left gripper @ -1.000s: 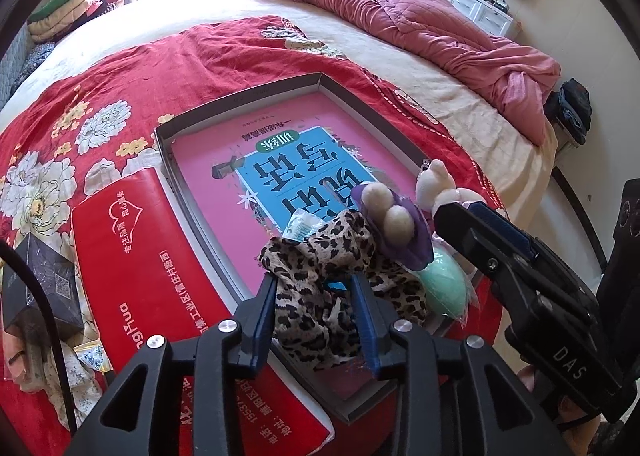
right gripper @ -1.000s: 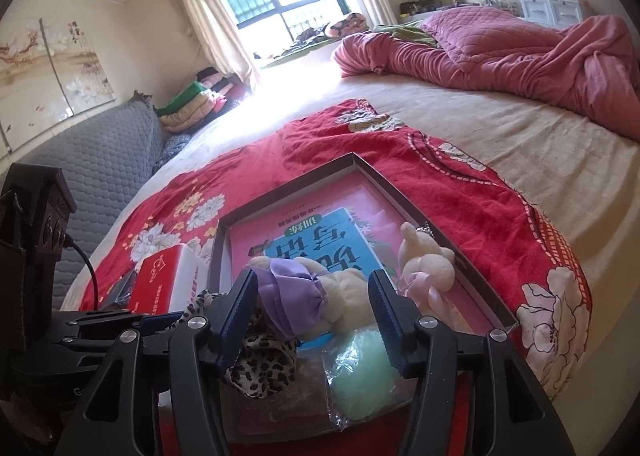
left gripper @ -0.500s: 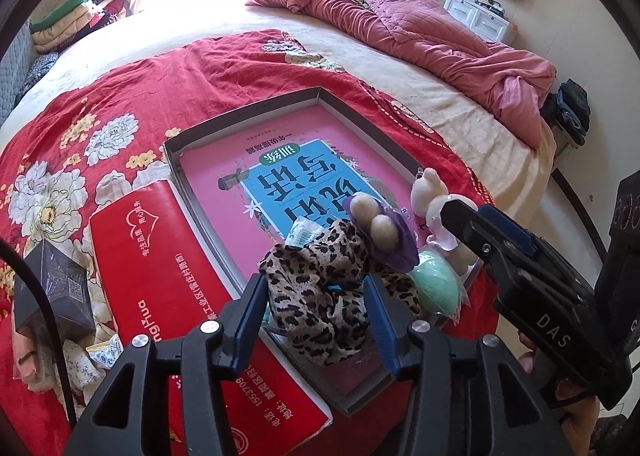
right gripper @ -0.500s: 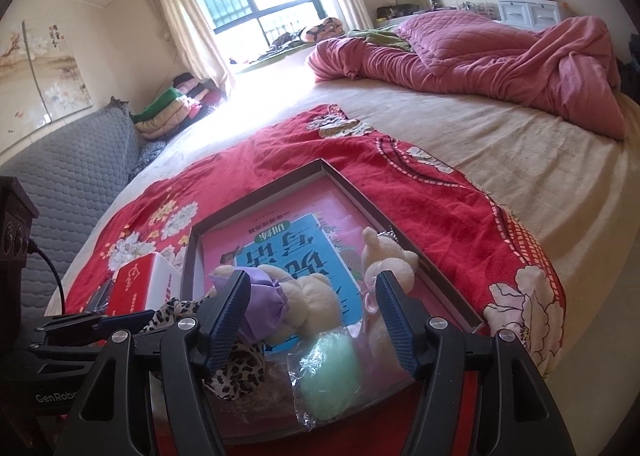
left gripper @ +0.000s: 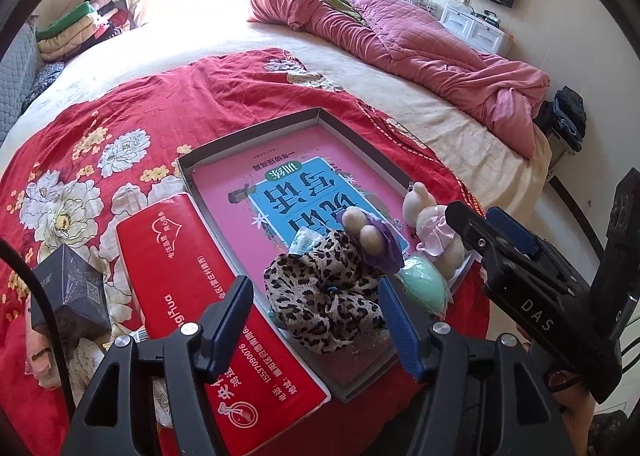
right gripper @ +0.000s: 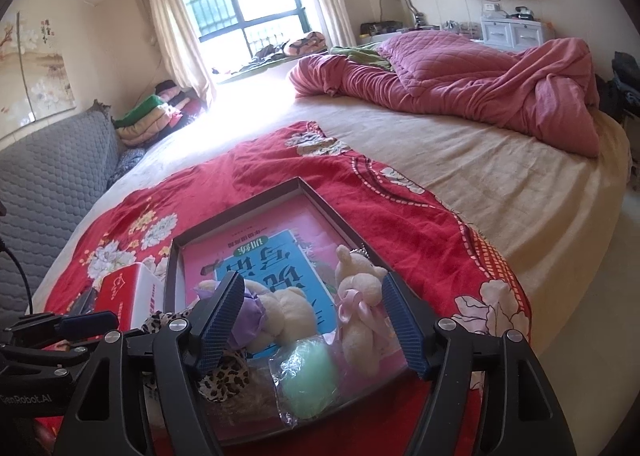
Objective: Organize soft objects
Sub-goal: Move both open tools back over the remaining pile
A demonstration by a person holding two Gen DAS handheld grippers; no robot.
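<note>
Four soft things sit bunched at the near end of a shallow grey tray (left gripper: pixel 256 132) that lies on a red flowered blanket (left gripper: pixel 120 112) spread over the bed. Nearest is a leopard-print cloth (left gripper: pixel 324 296), crumpled against the tray's near left side; a plush toy in a purple dress (left gripper: pixel 372 240) leans on the cloth's far edge, a mint-green ball in a clear wrapper (left gripper: pixel 422 288) lies just to its right, and a cream plush toy with a pink bow (left gripper: pixel 432 224) stands by the tray's right wall. Under them, flat in the tray, is a pink and blue book (left gripper: pixel 304 192). The left gripper (left gripper: pixel 316 320) hovers over the cloth with its jaws apart; they have just been opening, and the cloth lies loose between the blue pads without either one pressing on it. The right gripper (right gripper: pixel 312 320) also stands wide, its jaws just opened further, with both plush toys framed between its fingers but neither of them gripped. A red packet (left gripper: pixel 192 296) lies along the tray's left side, and a dark box (left gripper: pixel 72 296) sits further left on the blanket.
</note>
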